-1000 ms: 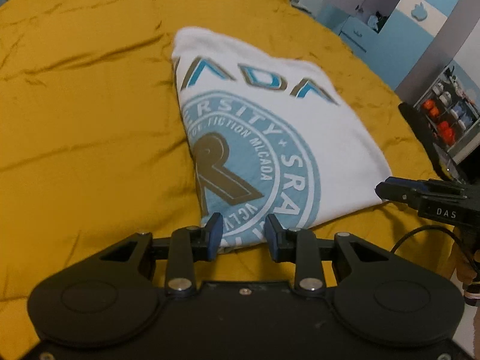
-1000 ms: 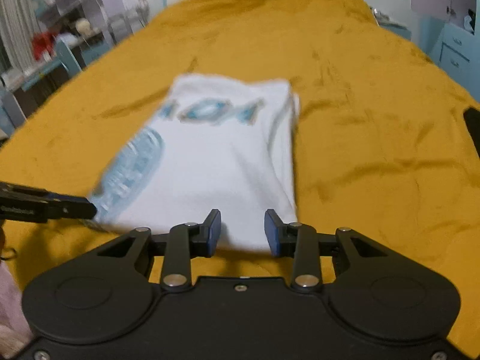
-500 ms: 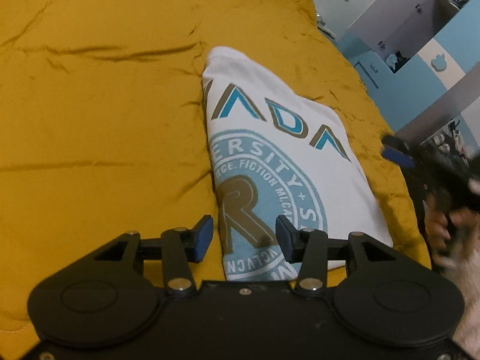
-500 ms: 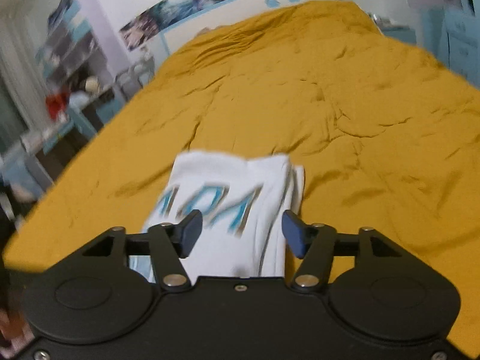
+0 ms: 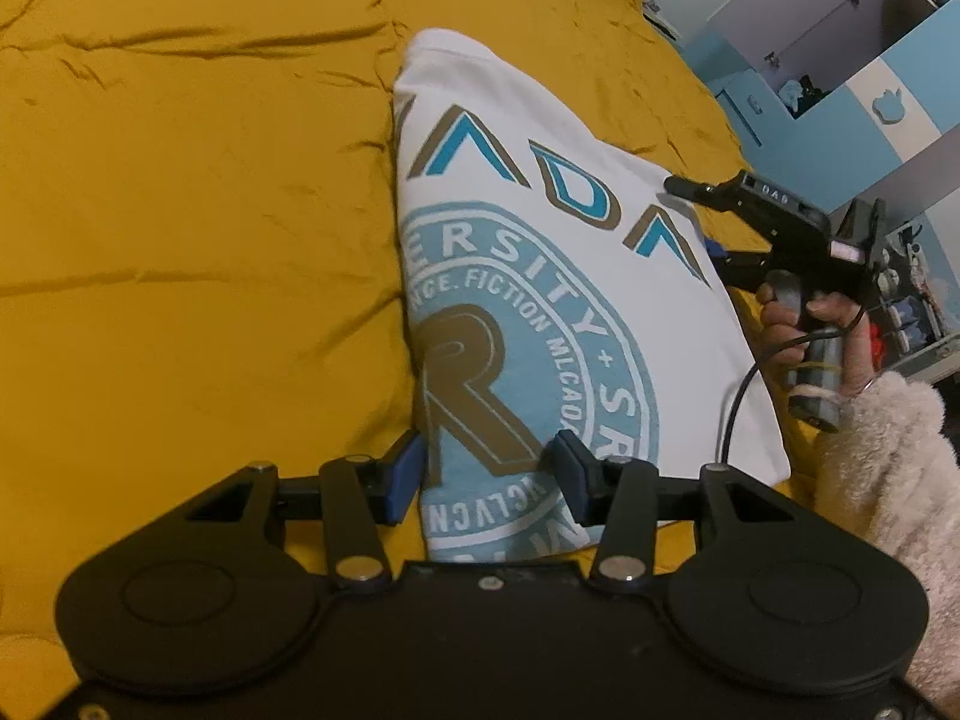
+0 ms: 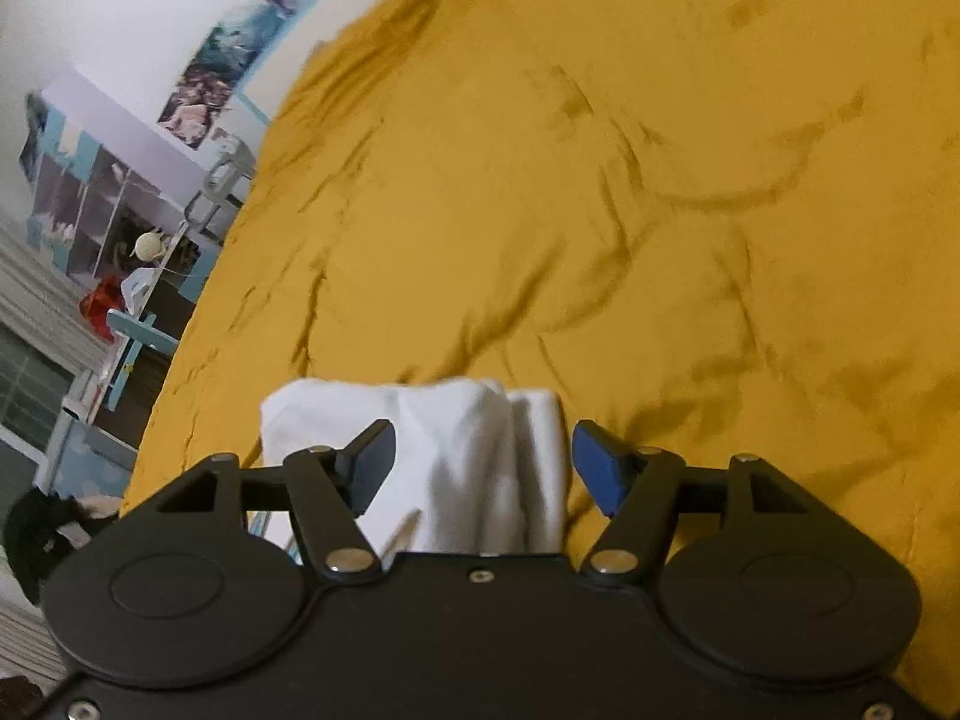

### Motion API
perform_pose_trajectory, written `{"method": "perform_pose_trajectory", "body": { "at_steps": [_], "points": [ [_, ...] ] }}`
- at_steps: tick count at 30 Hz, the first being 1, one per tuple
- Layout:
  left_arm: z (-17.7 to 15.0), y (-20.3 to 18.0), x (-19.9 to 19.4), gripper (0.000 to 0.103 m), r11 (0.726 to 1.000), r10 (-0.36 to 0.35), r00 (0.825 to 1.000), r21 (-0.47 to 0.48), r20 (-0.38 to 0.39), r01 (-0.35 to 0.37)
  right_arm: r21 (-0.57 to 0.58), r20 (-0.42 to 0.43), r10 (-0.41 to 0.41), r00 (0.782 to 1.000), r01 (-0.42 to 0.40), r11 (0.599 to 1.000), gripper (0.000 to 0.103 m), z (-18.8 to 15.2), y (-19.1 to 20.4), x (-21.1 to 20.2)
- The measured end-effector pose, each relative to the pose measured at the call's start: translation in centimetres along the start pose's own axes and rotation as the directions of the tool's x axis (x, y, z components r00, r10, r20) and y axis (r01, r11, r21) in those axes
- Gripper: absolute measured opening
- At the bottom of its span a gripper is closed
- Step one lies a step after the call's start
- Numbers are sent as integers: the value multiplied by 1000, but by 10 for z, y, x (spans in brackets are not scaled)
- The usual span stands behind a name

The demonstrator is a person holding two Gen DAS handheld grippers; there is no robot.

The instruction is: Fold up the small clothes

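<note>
A folded white T-shirt [image 5: 540, 276] lies on a mustard bedspread [image 5: 180, 210]; blue cabinets [image 5: 840, 90] stand beyond; only the right wrist view shows wall posters [image 6: 240, 42]; left gripper [image 5: 489, 468] and right gripper [image 6: 480, 456] gape, holding nothing.

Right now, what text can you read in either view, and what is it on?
"ADA", partly cut off: big letters on the folded white shirt.
"ERSITY", "FICTION", "MLCAOA", "SR": ring of the shirt's round blue print.
"R": large brown letter inside it.
"DAS": right gripper.
Wall posters: too blurred.
</note>
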State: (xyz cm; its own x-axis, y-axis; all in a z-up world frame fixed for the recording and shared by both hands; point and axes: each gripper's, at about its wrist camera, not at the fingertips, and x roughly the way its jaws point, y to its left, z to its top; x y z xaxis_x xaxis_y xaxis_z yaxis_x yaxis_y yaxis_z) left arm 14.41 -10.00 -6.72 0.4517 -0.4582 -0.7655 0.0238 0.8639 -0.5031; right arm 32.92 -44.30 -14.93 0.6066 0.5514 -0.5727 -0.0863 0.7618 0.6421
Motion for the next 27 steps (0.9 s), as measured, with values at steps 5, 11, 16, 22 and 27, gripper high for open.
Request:
{"method": "perform_pose_trajectory", "body": {
  "at_steps": [5, 11, 16, 22, 27],
  "points": [
    [-2, 4, 5, 54, 999, -32, 999, -27, -22, 32, 21, -64, 99, 993, -97, 995, 67, -14, -11, -5],
    [-3, 14, 12, 56, 995, -65, 997, -81, -43, 61, 49, -98, 175, 980, -171, 984, 71, -15, -11, 6],
    [0, 19, 16, 58, 992, -85, 995, -97, -57, 79, 34, -104, 179, 978, -176, 984, 76, -10, -4, 19],
    [4, 21, 23, 64, 987, -112, 991, -121, -74, 103, 57, -95, 191, 977, -186, 981, 76, -5, -6, 29],
    [10, 35, 39, 71, 960, -221, 971, -195, -88, 201, 49, -102, 185, 977, -181, 982, 79, -5, -2, 38]
  ]
}}
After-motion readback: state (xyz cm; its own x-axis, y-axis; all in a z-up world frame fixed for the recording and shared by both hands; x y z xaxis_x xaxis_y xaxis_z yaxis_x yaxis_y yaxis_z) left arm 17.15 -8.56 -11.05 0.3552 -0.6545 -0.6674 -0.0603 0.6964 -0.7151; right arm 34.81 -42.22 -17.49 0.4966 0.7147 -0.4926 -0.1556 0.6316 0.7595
